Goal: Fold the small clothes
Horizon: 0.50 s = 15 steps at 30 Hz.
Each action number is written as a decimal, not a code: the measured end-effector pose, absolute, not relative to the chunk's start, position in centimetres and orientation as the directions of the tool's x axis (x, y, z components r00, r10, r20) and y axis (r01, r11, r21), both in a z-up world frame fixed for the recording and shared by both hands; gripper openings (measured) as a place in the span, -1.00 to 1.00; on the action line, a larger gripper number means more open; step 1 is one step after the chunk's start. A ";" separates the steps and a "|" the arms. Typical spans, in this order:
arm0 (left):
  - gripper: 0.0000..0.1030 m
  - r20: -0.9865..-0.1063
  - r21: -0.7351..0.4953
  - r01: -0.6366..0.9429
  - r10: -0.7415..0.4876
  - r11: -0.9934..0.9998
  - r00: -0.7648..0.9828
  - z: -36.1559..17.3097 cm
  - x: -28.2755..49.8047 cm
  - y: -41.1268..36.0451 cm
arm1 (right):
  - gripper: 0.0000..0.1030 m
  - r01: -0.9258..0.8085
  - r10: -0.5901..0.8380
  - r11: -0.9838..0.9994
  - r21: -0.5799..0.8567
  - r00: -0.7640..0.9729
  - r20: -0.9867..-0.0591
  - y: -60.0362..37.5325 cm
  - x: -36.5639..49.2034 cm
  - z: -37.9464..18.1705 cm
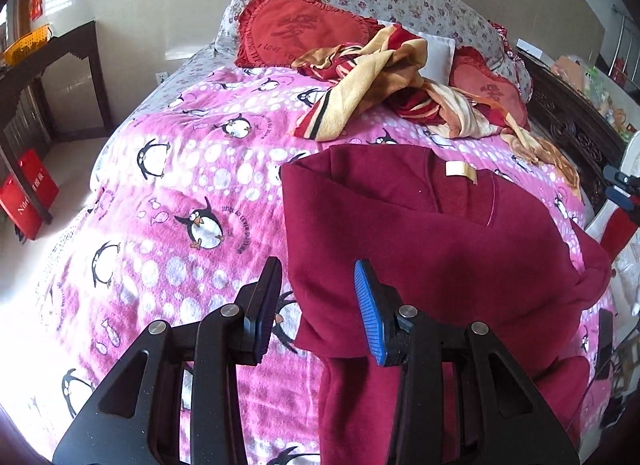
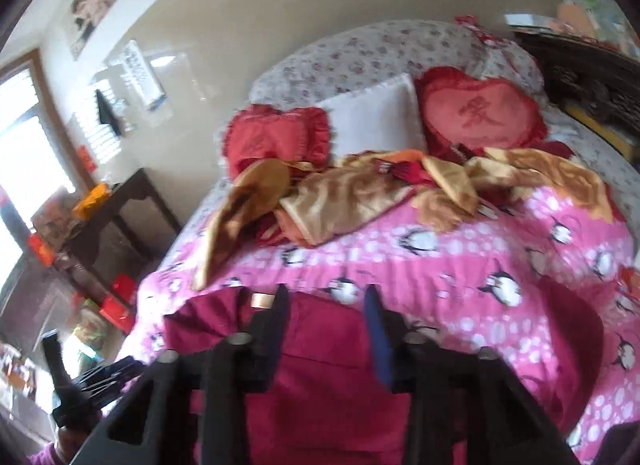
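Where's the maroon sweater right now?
The maroon sweater lies on the pink penguin blanket, right of centre in the left wrist view, below the striped blanket.

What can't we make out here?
- Maroon garment: lower part hidden behind the left gripper and cut by the left wrist view's bottom edge.
- Right wrist view: motion blur; label unreadable.
- Right gripper: open over the garment; contact unclear.
- Crumpled blanket covers the pillows' lower edges.

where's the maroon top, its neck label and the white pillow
maroon top (image 1: 440, 249), left wrist view, middle of the body fabric
neck label (image 1: 460, 171), left wrist view, centre of the tag
white pillow (image 2: 376, 121), right wrist view, middle of its face
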<state>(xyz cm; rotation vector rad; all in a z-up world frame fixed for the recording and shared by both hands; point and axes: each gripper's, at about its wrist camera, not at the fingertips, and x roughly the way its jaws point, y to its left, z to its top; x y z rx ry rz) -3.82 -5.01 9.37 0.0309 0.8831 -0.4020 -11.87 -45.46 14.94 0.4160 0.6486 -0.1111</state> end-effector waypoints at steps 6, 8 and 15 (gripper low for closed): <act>-0.28 -0.781 -0.163 0.333 -0.328 0.929 0.532 7.5 -3.2 -5.3 | 0.32 0.481 -0.189 0.855 0.194 0.637 -0.747 -55.8 -12.8 10.3; -0.28 -0.787 -0.160 0.341 -0.329 0.926 0.523 7.1 -3.2 -5.9 | 0.32 0.498 -0.191 0.849 0.176 0.600 -0.776 -57.5 -12.6 9.9; -0.28 -0.808 -0.130 0.366 -0.313 0.921 0.500 6.2 -3.5 -7.5 | 0.27 0.424 -0.261 0.902 -0.077 0.395 -0.881 -58.8 -8.9 4.9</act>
